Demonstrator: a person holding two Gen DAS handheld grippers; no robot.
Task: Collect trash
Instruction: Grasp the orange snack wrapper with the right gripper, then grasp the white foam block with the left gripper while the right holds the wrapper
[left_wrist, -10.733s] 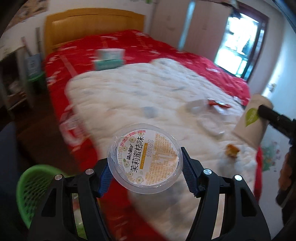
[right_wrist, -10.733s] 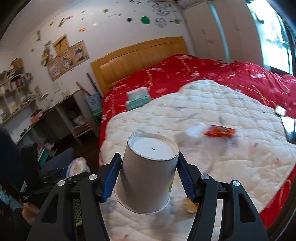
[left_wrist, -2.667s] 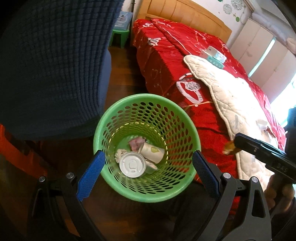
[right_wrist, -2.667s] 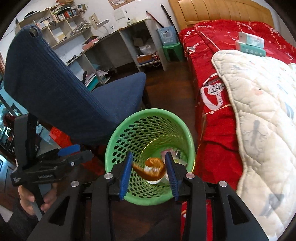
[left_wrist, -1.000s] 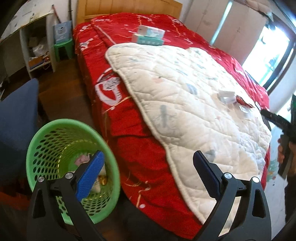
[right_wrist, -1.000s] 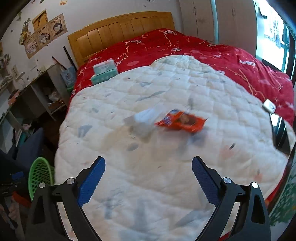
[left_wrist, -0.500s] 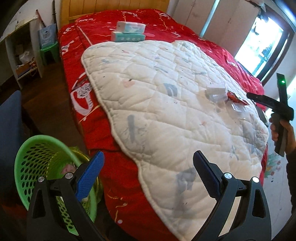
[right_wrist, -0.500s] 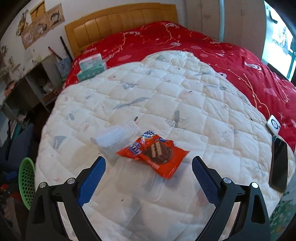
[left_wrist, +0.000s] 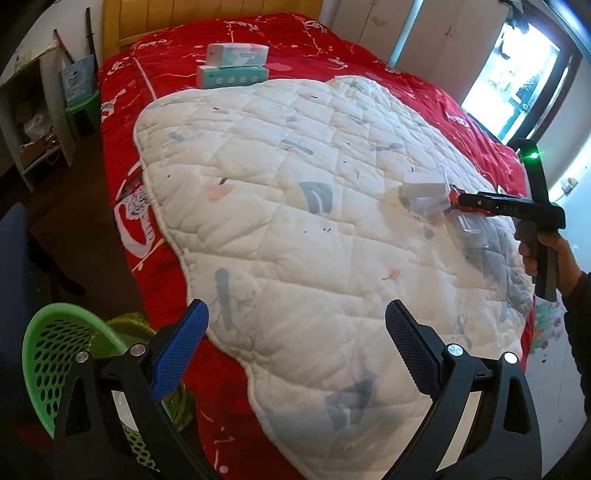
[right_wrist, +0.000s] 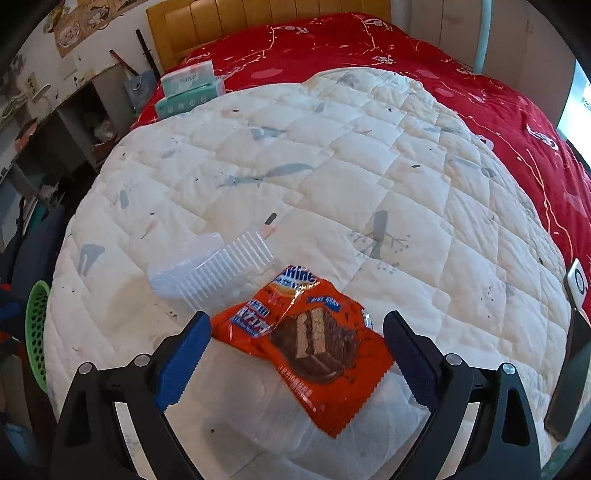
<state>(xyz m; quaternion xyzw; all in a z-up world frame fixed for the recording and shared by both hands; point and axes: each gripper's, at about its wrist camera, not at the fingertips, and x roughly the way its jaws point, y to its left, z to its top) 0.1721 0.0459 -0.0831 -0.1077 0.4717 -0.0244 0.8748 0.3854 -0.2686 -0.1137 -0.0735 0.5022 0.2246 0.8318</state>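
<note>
The right gripper (right_wrist: 295, 350), emptied into the basket (left_wrist: 55, 350) earlier, is now positioned with jaws wide open around the orange wrapper (right_wrist: 306, 347); the left gripper (left_wrist: 295, 347) is open and empty.

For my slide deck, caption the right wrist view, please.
Open right gripper poised over an orange snack wrapper beside a clear plastic tray on the quilt.
</note>
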